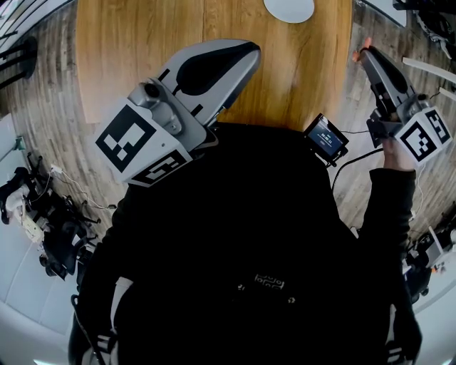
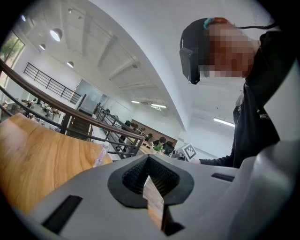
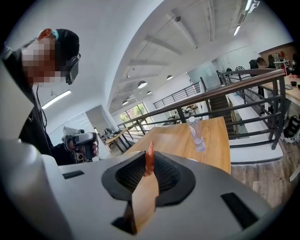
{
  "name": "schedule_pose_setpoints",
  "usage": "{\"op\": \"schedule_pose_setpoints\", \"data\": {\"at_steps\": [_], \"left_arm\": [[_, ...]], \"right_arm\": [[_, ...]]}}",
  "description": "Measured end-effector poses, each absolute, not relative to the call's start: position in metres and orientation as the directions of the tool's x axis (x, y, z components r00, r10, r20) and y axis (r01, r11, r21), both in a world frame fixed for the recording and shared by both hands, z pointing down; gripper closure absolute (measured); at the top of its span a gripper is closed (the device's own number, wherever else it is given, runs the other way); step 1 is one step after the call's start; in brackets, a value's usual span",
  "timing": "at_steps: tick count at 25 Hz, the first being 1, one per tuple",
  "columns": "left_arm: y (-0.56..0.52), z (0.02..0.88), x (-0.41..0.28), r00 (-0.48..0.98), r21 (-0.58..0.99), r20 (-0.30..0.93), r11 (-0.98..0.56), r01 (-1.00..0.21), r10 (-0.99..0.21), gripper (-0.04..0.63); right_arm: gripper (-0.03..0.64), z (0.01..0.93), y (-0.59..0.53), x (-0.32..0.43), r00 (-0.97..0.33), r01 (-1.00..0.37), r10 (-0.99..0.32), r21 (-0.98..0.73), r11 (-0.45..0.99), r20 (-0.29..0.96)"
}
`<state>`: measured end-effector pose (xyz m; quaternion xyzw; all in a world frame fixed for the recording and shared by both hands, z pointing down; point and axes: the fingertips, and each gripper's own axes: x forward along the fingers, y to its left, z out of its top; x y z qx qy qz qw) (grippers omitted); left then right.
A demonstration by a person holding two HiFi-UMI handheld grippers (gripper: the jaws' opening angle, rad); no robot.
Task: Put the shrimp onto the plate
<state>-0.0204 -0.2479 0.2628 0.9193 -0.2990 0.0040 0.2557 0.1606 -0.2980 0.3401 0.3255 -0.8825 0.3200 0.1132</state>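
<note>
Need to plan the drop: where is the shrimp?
The shrimp is pinched in the right claw, at the head view's right, beside the table edge, right of the plate.

Grey plastic left gripper [image 2: 149, 160] had blk ribbed pads [image 2: 132, 176]. Its marker cube [image 1: 135, 142] was white w/ blk square pattern. Grey plastic right gripper [image 3: 149, 165]: same grey, blk pads [image 3: 127, 178], blk-and-white cube [image 1: 425, 135]. Thin shrimp [image 3: 149, 157] was orange-red. Wooden table [image 1: 285, 78] was honey-brown w/ darker grain. Round plate [image 1: 288, 8] was plain white. Plank floor [image 1: 43, 93] was grey-brown, streaky. Person's top [image 1: 235, 249] was blk. Small device [image 1: 326, 137] was blk w/ blue screen. Plastic bottle [image 3: 197, 133] was clear.
</note>
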Motion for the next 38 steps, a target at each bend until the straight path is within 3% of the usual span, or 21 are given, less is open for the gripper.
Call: {"op": "schedule_pose_setpoints", "data": {"at_steps": [23,38], "left_arm": [[-0.218,0.288,-0.046,0.721,0.506,0.226,-0.553,-0.662,-0.656,0.592],[-0.186,0.281,-0.085,0.618,0.525,0.269,-0.425,-0.737,-0.739,0.592]], "right_arm": [[0.551,0.415,-0.332,0.126,-0.817,-0.557,-0.321,-0.510,0.656,0.480],[0.551,0.513,-0.371,0.102,-0.737,-0.576,-0.164,-0.482,0.660,0.655]]}}
